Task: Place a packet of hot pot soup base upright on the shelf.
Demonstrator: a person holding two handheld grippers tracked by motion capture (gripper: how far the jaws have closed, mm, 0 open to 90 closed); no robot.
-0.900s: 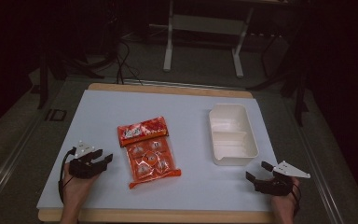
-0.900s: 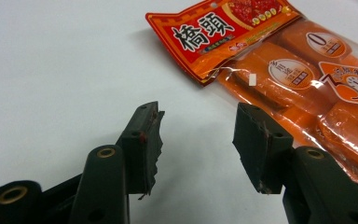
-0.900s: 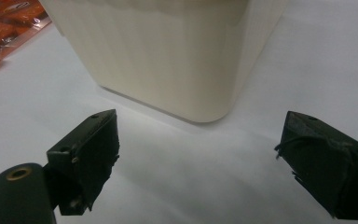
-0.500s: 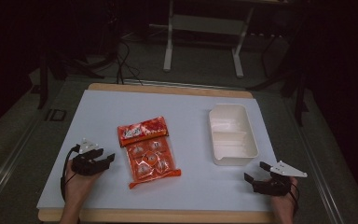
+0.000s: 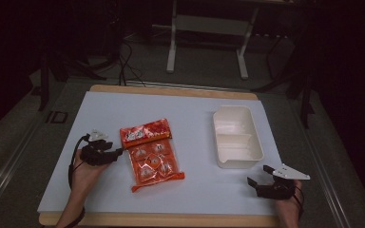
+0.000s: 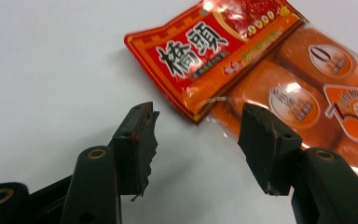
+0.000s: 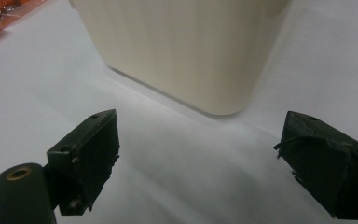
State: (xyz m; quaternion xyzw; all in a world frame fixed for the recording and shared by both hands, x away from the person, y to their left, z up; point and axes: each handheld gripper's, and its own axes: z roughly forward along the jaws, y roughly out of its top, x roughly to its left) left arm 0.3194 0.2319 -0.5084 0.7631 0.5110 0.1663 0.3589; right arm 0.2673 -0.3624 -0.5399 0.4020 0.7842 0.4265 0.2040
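Note:
An orange and red snack bag (image 5: 150, 152) with several wrapped pieces lies flat near the middle of the white table (image 5: 190, 128). My left gripper (image 5: 115, 152) rests just left of the bag, open, its jaws pointing at the bag's left edge. In the left gripper view the bag's red header (image 6: 209, 46) lies just beyond the open gripper (image 6: 198, 133), nothing between the jaws. A cream two-compartment container (image 5: 236, 136) stands at the right, empty. My right gripper (image 5: 259, 175) sits open at the front right, just below that container (image 7: 186, 51).
The wooden table edge (image 5: 171, 219) runs along the front. A metal stand frame (image 5: 208, 28) and cables (image 5: 123, 57) lie on the dark floor behind the table. Bare white surface spreads between the bag and the container.
My left gripper has edged right, closer to the bag's left edge. The right gripper has stayed roughly in place. Bag and container have not moved.

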